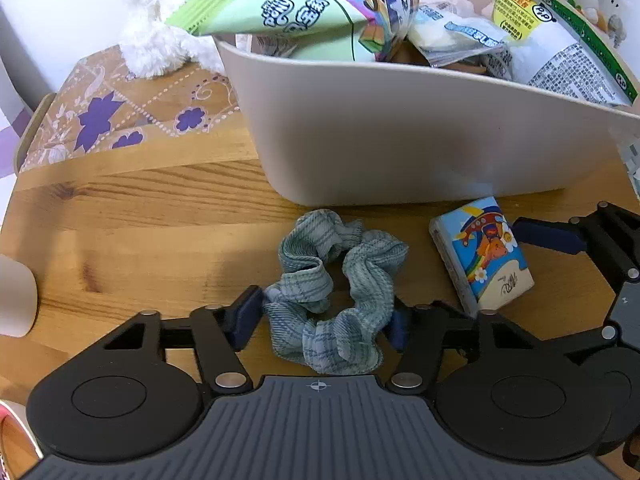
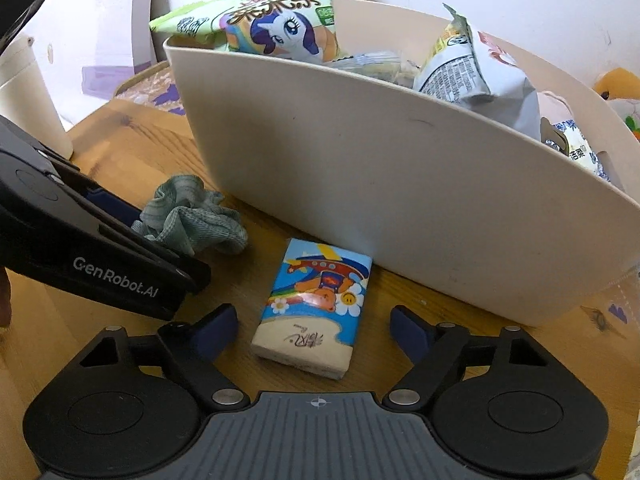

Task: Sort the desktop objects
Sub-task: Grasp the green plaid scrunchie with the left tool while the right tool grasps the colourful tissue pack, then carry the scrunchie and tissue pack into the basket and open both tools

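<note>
- Left gripper point(image 1: 322, 320) is set low over the wooden table point(image 1: 160, 216); jaws part-way open, blue pads touching both sides of the scrunchie point(image 1: 340, 288); a firm grip cannot be confirmed.
- Scrunchie, pale green-blue, is seen lying on the table just in front of the beige bin point(image 1: 400, 128).
- Right gripper point(image 2: 314, 330) is held wide open, pads on either side of the tissue pack point(image 2: 316, 304), not touching it.
- Tissue pack, cartoon print, is laid flat on the table, near the bin wall, just right of the scrunchie.
- Bin is filled with snack packets; a green pony-print bag point(image 2: 272, 20) is stuck up at its left end.
- A patterned cloth point(image 1: 120, 120) is seen behind the bin's left side.
</note>
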The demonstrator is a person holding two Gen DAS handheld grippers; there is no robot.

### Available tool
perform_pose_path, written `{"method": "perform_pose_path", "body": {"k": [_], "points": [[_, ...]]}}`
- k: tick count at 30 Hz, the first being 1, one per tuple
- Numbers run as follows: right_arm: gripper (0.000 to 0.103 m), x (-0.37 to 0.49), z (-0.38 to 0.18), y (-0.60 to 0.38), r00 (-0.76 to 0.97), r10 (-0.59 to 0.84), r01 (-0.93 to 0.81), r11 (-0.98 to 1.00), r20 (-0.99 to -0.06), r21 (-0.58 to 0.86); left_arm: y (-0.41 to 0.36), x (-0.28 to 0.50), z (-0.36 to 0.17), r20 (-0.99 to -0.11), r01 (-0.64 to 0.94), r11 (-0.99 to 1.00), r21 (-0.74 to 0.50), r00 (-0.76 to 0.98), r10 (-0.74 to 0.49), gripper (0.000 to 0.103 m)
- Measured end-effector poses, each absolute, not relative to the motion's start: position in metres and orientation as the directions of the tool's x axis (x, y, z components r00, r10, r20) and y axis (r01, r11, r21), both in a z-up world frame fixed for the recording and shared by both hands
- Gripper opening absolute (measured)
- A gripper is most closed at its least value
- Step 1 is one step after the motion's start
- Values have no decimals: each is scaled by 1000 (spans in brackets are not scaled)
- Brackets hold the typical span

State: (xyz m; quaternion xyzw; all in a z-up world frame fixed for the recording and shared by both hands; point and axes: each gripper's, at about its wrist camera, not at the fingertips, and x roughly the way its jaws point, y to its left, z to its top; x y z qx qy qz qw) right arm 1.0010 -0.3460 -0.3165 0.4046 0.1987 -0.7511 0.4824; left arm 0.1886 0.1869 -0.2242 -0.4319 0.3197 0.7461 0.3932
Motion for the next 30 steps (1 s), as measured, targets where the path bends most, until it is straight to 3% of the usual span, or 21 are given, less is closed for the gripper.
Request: {"method": "perform_pose_path", "body": {"k": [7, 9, 15, 30], "points": [[44, 1000, -310, -346, -199, -576, 891, -444, -793, 100, 187, 191, -220, -895, -871, -470, 143, -316, 314, 37], [44, 999, -309, -345, -196, -576, 888, -448, -794, 106, 187, 194, -219, -895, -875, -462, 145, -314, 315, 29], [43, 1002, -307, -335, -186, -575, 884, -452, -797, 120, 181, 208, -214, -896, -878, -460, 132, -304, 323, 21], [43, 1000, -282, -288, -192, -585, 863, -483, -788, 148, 157, 222, -174, -865, -904, -409, 128, -304, 400, 20]]}}
